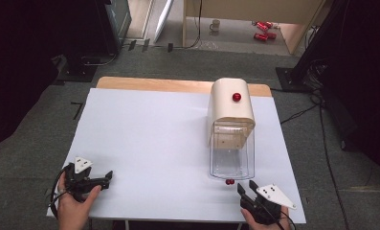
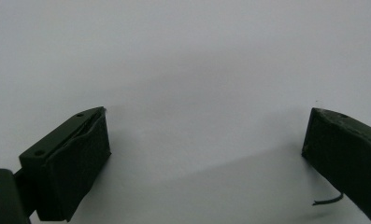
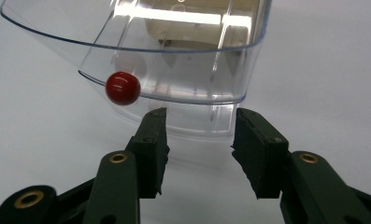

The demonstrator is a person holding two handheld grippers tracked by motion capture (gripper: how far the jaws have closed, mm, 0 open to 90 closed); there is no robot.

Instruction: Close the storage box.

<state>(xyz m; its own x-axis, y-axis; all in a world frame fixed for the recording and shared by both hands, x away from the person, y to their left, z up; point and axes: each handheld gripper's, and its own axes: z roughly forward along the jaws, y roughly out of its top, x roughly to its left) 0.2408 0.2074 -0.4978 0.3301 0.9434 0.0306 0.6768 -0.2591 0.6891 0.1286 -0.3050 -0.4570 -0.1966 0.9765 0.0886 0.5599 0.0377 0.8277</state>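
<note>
Table: white sheet [image 1: 149, 143] covers the top, a strip of bare wood showing along the far edge.
Container: cream-coloured box [image 1: 230, 108] with a rounded top and a red knob [image 1: 236, 97] on its upper face, standing right of centre on the sheet.
Drawer: clear plastic drawer [image 1: 231, 158] juts from the front of the box toward the person; in the right gripper view its curved front wall [image 3: 174, 88] sits just beyond the jaw tips.
Drawer knob: small red ball [image 3: 123, 88] on the drawer front, up and left of the jaws in the right gripper view; in the high view it lies at the drawer's near edge [image 1: 229, 181].
Right gripper: [image 3: 199, 140] near the table's front right corner, jaws pointed at the drawer, standing part-way apart, nothing clamped between them; not touching the ball.
Left gripper: [image 2: 206, 140] resting low over the bare sheet at front left, well apart from the box; jaws spread wide, nothing between them.
Hands: one hand [image 1: 75, 208] on the left gripper; the other hand [image 1: 254, 219] barely visible at the bottom edge.
</note>
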